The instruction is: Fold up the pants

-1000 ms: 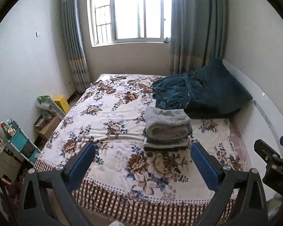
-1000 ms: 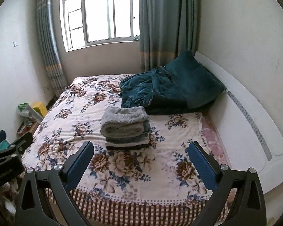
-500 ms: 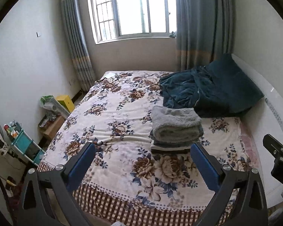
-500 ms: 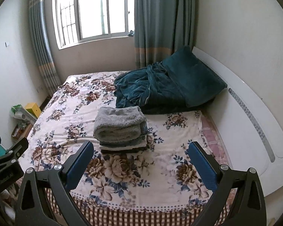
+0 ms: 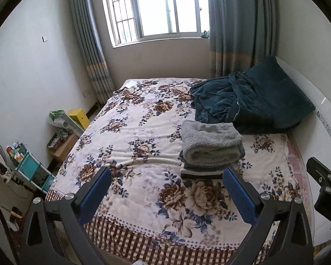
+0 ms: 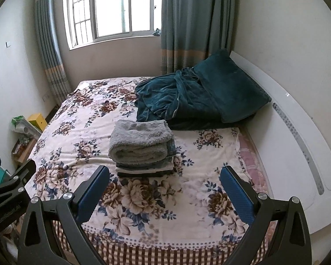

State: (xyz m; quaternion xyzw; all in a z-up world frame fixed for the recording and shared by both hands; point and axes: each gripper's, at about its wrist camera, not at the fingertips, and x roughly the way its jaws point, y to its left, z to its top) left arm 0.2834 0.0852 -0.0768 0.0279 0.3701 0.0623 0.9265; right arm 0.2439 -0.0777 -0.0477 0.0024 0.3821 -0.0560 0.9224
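On the floral bed (image 5: 130, 132), folded pants (image 5: 210, 145) sit stacked mid-mattress, lower layers hard to distinguish. Left gripper (image 5: 167, 193) and right gripper (image 6: 165, 190) hover near the foot, jaws wide apart, empty.

A: Both wrist cams looked from the foot of the bed (image 5: 143, 137) toward the window (image 5: 161, 8), high up and set back.

B: Yep, left one sat further left; both caught the folded stack (image 6: 141, 145) and each other's rig.
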